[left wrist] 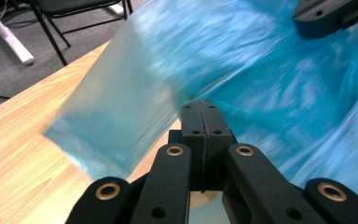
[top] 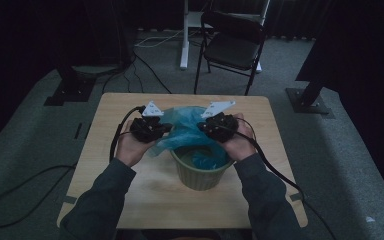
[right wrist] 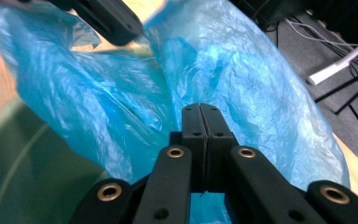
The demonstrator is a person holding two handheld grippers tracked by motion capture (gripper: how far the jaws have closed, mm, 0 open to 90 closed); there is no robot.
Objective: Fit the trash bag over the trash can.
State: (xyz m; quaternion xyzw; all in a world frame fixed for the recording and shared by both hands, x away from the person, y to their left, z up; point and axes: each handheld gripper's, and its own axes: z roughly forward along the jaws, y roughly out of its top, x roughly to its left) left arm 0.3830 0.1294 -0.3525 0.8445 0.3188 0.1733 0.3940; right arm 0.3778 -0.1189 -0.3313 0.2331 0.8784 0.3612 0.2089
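While a thin blue plastic bag [top: 185,131] drapes over the far rim of a green pot [top: 200,170] at the centre of the high view, its lower part hangs inside the pot. At centre left, the left gripper [top: 154,129] has its jaws pressed together on the bag's left edge; in the left gripper view the jaws [left wrist: 201,122] meet with blue film around them. At centre right, the right gripper [top: 212,126] is likewise clamped on the bag's right edge, its closed jaws [right wrist: 201,122] against the film. Both rest in a person's hands, forearms entering from the bottom. The pot stands on a light wooden table [top: 105,150]. A dark folding chair [top: 232,45] sits at the upper centre, beyond the table.
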